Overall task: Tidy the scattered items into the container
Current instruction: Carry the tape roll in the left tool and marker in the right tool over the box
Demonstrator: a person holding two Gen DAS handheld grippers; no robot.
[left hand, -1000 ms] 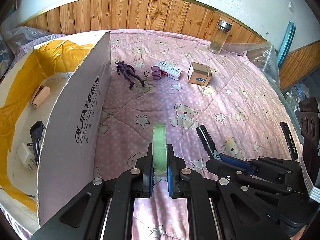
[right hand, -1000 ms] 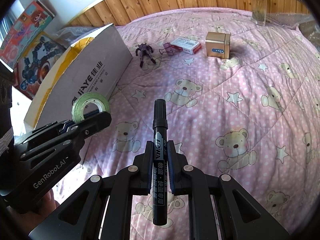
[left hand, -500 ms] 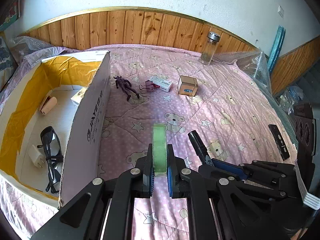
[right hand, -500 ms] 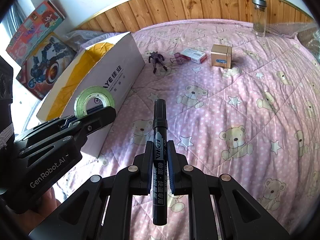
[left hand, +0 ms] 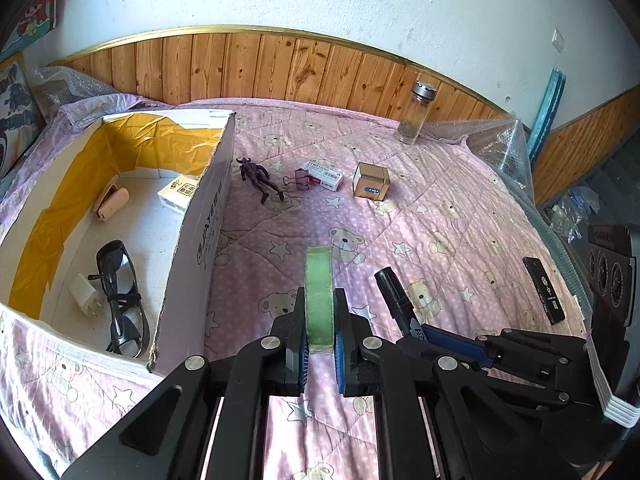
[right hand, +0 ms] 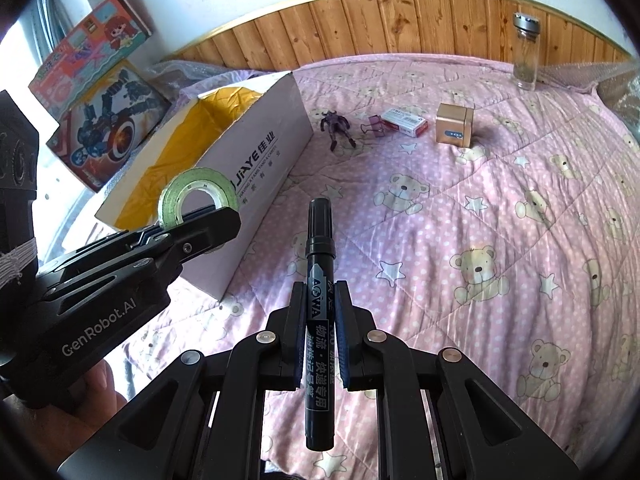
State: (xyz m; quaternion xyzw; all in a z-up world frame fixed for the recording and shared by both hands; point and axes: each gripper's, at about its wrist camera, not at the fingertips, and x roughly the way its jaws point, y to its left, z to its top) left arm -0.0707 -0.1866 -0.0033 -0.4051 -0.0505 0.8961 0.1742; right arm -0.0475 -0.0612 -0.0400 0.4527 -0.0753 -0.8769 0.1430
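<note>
My left gripper point(left hand: 319, 322) is shut on a green tape roll point(left hand: 318, 280), held on edge above the pink quilt, just right of the cardboard box point(left hand: 208, 216). That roll point(right hand: 192, 192) and the left gripper point(right hand: 200, 228) also show in the right wrist view. My right gripper point(right hand: 320, 312) is shut on a black marker point(right hand: 319, 264) that points forward; the marker point(left hand: 394, 294) sits right of the tape. Loose on the quilt lie a purple figurine point(left hand: 258, 178), a binder clip point(left hand: 298, 180), a small white carton point(left hand: 326, 170) and a gold box point(left hand: 371, 181).
Inside the box lie black glasses point(left hand: 120, 300), a white plug point(left hand: 85, 295), a beige case point(left hand: 112, 202) and a white packet point(left hand: 180, 196). A glass jar point(left hand: 414, 114) stands at the back. A black remote point(left hand: 543, 290) rests near the right edge. Toy boxes point(right hand: 100, 92) lean behind.
Both grippers have risen and pulled back with their loads, so the box interior and more of the quilt have come into view. Neither grip has changed.
</note>
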